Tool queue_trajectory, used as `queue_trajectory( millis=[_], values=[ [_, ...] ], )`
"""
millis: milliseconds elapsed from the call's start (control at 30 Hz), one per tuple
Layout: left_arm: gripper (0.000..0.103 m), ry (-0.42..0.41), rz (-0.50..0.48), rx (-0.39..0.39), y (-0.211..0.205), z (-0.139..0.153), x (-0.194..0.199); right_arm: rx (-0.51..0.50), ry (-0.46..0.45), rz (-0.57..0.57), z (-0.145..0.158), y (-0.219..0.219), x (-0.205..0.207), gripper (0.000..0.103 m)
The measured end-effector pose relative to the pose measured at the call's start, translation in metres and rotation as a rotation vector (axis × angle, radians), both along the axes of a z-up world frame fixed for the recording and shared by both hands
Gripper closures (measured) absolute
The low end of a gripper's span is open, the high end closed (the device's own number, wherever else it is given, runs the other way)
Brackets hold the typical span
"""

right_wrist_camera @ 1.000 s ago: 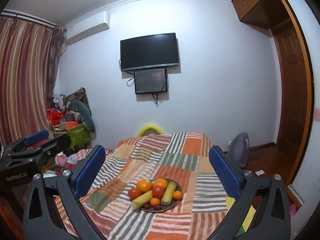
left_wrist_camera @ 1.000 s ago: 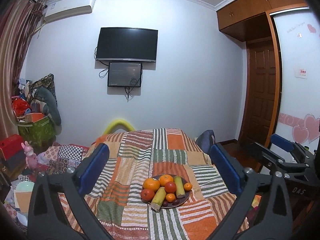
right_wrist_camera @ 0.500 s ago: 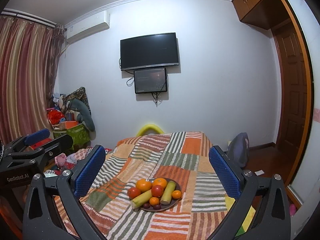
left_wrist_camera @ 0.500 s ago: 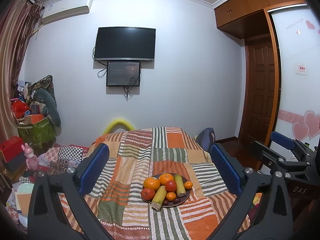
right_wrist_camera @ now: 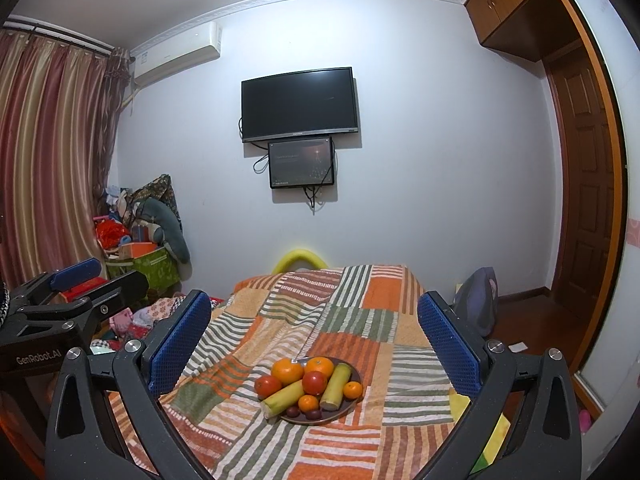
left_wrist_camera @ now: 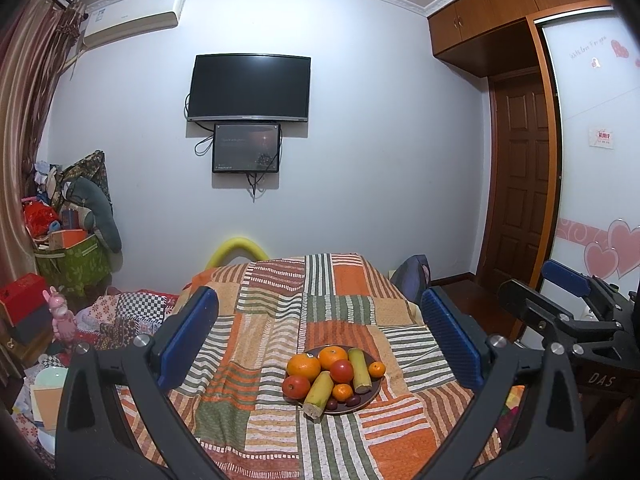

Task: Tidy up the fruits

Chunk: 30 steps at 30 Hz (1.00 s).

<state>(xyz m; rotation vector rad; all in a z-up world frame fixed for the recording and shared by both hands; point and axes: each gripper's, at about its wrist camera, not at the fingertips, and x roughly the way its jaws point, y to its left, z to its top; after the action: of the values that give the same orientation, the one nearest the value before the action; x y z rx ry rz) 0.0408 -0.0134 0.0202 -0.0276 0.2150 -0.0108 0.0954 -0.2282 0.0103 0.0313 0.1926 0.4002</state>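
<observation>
Little has changed over the last second: in both wrist views the room drifts only slightly, and the fruits sit on the plate just as they did. We read that as no handling going on right now.

Our left claw (left_wrist_camera: 318, 336) stands wide with nothing between its fingers, and so does our right claw (right_wrist_camera: 314, 334). Both hang well back from the plate (left_wrist_camera: 370, 394), which lies on the striped cover (left_wrist_camera: 276, 308) with everything heaped together: two oranges (left_wrist_camera: 304, 365), two tomatoes (left_wrist_camera: 341, 371), two pale green stalks (left_wrist_camera: 359, 364), two small tangerines (left_wrist_camera: 376, 369) and a few dark fruits (left_wrist_camera: 352, 401) at the near rim.

Fruit gathered on one plate fits a pile waiting to be sorted as well as a finished arrangement; we cannot tell which.

We cannot say what kind the dark fruits are, they are too small, nor exactly how many there are. No second dish shows. The near edge of the cover is cut off behind the claw frames, and the fisheye bends the room's edges.
</observation>
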Motion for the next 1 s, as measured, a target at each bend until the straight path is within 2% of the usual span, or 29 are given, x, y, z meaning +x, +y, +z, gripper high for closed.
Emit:
queue_trajectory(
  millis=[1000],
  values=[
    [0.0,0.015,-0.04,-0.009,0.001,0.0005,0.0034,-0.002,-0.001,0.003,0.0051,-0.0035,0.0046,0.0]
  ],
)
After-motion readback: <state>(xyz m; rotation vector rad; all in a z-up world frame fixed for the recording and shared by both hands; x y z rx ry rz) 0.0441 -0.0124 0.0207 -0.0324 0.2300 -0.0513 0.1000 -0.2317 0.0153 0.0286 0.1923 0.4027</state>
